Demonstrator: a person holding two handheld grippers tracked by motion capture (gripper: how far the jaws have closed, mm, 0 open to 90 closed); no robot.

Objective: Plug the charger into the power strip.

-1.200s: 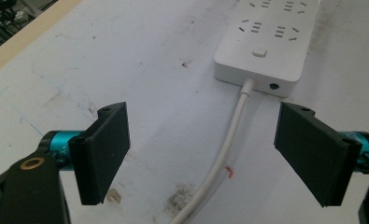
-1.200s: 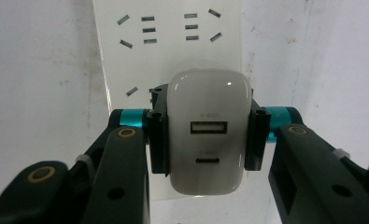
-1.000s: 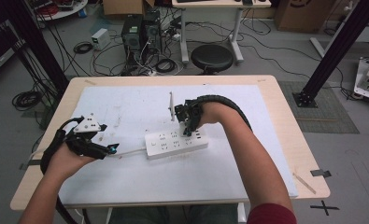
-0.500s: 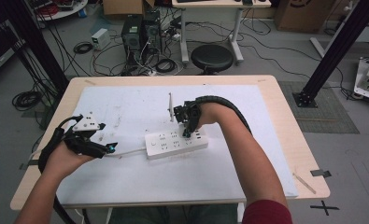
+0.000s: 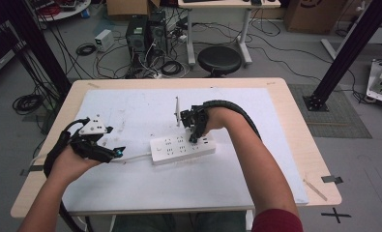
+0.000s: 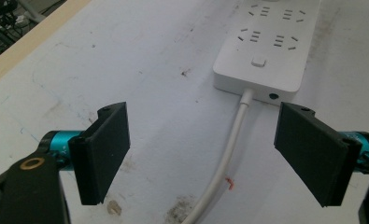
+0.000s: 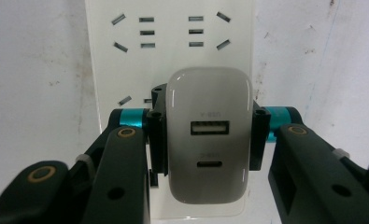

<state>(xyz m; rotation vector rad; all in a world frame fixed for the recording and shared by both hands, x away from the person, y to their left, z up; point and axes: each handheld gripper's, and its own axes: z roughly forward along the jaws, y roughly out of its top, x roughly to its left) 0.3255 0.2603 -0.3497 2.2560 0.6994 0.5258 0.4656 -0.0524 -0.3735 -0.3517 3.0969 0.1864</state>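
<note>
Two grippers at work on one white power strip (image 5: 181, 148), which lies flat near the middle of the white mat (image 5: 237, 188) on the table (image 5: 295, 111). Right gripper (image 7: 205, 140) is clamped on a white USB charger (image 7: 207, 140), jaws pressing its left & right sides; charger's port face (USB-A above, USB-C below) looks back at the cam. In the right gripper view the charger sits over the near sockets of the strip, w/ free sockets showing farther up. Can't tell if the prongs are already seated or just above the slots, since the body hides them. In the high view the right gripper (image 5: 194, 126) is at the strip's right half, pointing down onto it.

Left gripper (image 6: 203, 154) is spread wide, gripping nothing, jaws low over the mat either side of the strip's white cable (image 6: 226, 158), just short of the strip's switch end. In the high view it sits left of the strip (image 5: 106, 152).

Step in hand, as I read it: plugging the charger into the strip. Next move prob. calls for a straight push down w/ prongs lined up to the slots, no tilt. Left jaws could close on the cable or steady the strip's end so it doesn't slide. Risk: strip skating on the mat if pushed off-axis.
</note>
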